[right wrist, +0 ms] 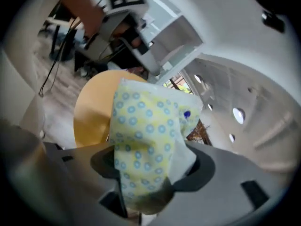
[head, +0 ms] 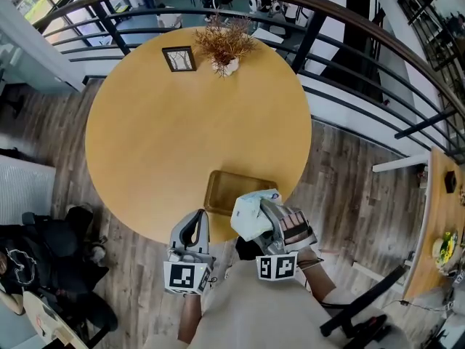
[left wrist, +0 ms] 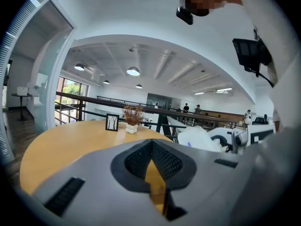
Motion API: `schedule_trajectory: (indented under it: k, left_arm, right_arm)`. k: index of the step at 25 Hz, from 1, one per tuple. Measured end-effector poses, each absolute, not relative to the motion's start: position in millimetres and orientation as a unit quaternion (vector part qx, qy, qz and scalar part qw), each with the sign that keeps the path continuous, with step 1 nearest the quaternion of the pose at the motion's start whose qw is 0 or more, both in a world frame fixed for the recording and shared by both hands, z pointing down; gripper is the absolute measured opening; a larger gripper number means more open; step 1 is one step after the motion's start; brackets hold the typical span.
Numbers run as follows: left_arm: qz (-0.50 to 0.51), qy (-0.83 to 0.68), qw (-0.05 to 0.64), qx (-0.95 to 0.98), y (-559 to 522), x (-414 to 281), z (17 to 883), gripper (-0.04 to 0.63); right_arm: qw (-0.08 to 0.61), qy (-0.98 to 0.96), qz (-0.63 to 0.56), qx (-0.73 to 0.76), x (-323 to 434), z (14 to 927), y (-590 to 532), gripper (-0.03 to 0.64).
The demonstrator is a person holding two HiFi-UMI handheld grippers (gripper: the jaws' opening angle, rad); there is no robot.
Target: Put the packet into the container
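A shallow wooden container point(head: 220, 189) lies on the round wooden table point(head: 160, 137) near its front edge. My right gripper point(head: 263, 214) is shut on a soft packet point(head: 247, 217), pale yellow with blue dots, and holds it over the container's near right corner. In the right gripper view the packet point(right wrist: 146, 140) stands up between the jaws of that gripper point(right wrist: 148, 175) and hides most of what lies ahead. My left gripper point(head: 193, 224) hovers at the table's front edge, just left of the container, shut and empty. From the left gripper point(left wrist: 151, 147) the packet point(left wrist: 197, 138) shows to the right.
At the table's far side stand a small black picture frame point(head: 179, 58) and a dried plant in a white vase point(head: 225, 46). A dark curved railing point(head: 349, 64) runs behind the table. Black bags point(head: 51, 253) lie on the floor at left. Another table point(head: 439, 217) stands at right.
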State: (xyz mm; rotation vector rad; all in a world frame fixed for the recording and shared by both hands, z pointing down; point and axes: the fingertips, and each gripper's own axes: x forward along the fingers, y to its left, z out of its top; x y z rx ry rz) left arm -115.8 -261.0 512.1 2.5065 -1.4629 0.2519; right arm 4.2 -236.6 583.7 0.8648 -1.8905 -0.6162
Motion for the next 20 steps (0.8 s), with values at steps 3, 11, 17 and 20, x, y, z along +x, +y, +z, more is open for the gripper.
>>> schedule_trajectory:
  k: [3, 11, 17, 20]
  left_arm:
    - [0.085, -0.502, 0.113, 0.853, -259.5, -116.5, 511.5, 0.005]
    - [0.083, -0.518, 0.114, 0.844, -254.7, -123.7, 511.1, 0.005]
    - [0.079, -0.535, 0.115, 0.833, -255.1, -133.8, 508.2, 0.005]
    - [0.079, -0.541, 0.114, 0.83, -254.8, -135.8, 508.5, 0.005]
  right_arm:
    - [0.483, -0.765, -0.272, 0.328, 1.4, 592.6, -234.1, 0.282]
    - [0.49, -0.775, -0.254, 0.308, -2.6, 608.4, -247.2, 0.282]
    - [0.506, -0.779, -0.235, 0.286, -9.6, 634.5, -266.5, 0.282]
    - [0.517, -0.781, -0.226, 0.268, -11.5, 649.7, -272.8, 0.282]
